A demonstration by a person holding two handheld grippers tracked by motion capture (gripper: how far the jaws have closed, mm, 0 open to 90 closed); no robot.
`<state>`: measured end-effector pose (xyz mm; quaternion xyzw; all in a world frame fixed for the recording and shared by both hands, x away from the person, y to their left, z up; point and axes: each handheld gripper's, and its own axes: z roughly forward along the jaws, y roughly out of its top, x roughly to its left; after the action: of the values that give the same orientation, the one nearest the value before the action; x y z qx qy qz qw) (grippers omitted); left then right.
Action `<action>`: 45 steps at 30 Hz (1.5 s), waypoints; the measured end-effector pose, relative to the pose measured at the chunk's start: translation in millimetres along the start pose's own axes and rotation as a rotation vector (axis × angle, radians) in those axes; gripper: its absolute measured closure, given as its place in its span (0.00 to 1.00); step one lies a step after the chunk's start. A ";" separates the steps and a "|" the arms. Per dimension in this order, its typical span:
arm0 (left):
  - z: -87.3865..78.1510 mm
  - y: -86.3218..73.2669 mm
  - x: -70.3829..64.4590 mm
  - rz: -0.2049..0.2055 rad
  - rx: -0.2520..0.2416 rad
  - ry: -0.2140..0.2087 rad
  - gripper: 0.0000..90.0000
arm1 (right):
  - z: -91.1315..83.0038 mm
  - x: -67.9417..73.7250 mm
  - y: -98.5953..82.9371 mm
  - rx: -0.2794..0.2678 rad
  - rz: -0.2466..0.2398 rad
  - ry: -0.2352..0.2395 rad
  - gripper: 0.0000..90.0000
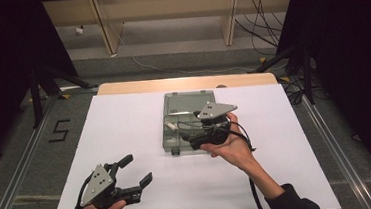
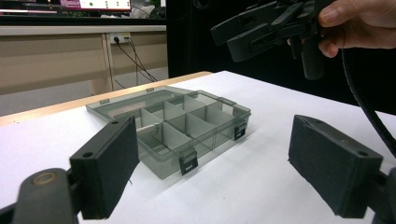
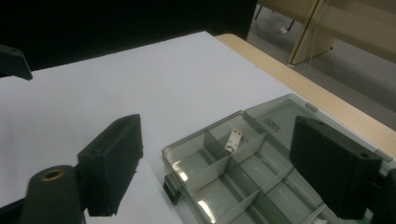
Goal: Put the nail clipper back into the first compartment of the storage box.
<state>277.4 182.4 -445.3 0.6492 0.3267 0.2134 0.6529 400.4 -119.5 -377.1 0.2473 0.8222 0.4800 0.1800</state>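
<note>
A white surface [image 1: 125, 134] carries a clear compartment box [image 1: 187, 124] lying open near the middle of its far edge, long axis running near to far, lid [image 1: 189, 103] flat toward the far edge. The right hand-held gripper [image 1: 196, 134] hovers over the box, jaws apart. The left hand-held gripper [image 1: 136, 171], jaws apart, sits near the near-left corner. A small white part [image 3: 234, 138] lies in one compartment.

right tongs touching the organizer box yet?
Apart. The left gripper view shows the right tongs held in the air above the organizer box, with a plain gap between them.
</note>
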 end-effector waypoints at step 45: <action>-3.7 1.3 2.4 0.067 0.070 0.000 0.17 | -51.6 4.9 -44.6 -0.101 0.040 -0.032 0.19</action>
<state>276.7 186.8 -444.2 0.6821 0.3122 0.2236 0.6223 358.4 -171.3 -392.1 0.2621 0.7889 0.5202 0.1959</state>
